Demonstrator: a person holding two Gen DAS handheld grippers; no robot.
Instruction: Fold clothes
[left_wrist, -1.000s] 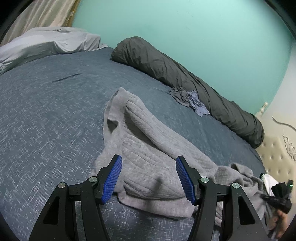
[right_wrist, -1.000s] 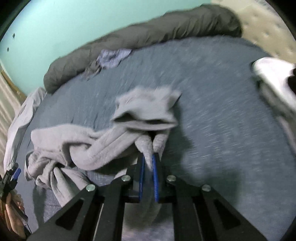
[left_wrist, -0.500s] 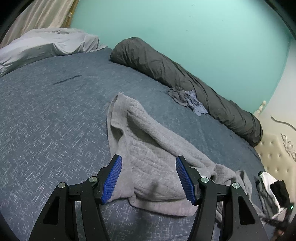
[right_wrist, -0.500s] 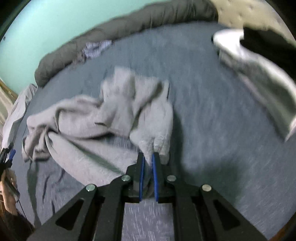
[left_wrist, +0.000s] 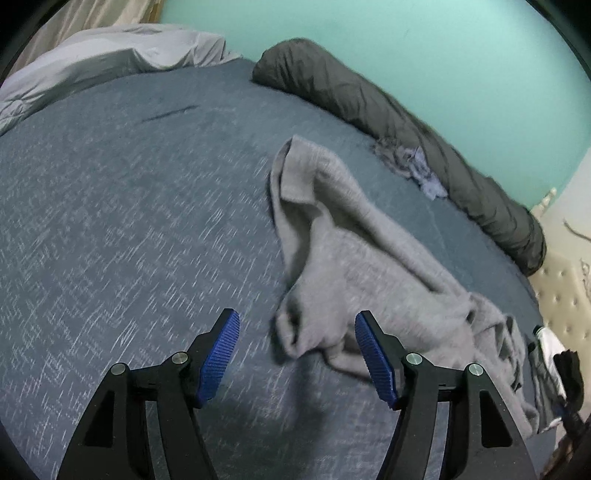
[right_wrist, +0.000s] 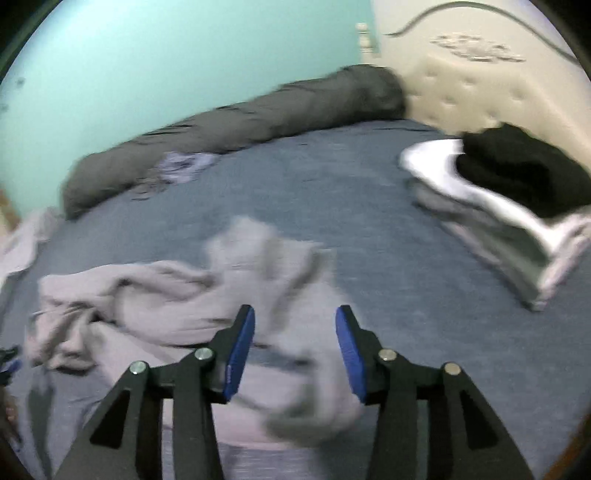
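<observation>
The gray sweater (left_wrist: 354, 266) lies rumpled on the blue bed (left_wrist: 129, 221), the left gripper (left_wrist: 297, 354) is wide and holds nothing, the right gripper (right_wrist: 295, 349) has just been opening with cloth loose between, so the bunched part may stay wrinkled.

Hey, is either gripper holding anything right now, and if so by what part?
Nothing is held. The right gripper has just been opening, its pads apart over the grey sweater. The left gripper is open above its near corner.
</observation>
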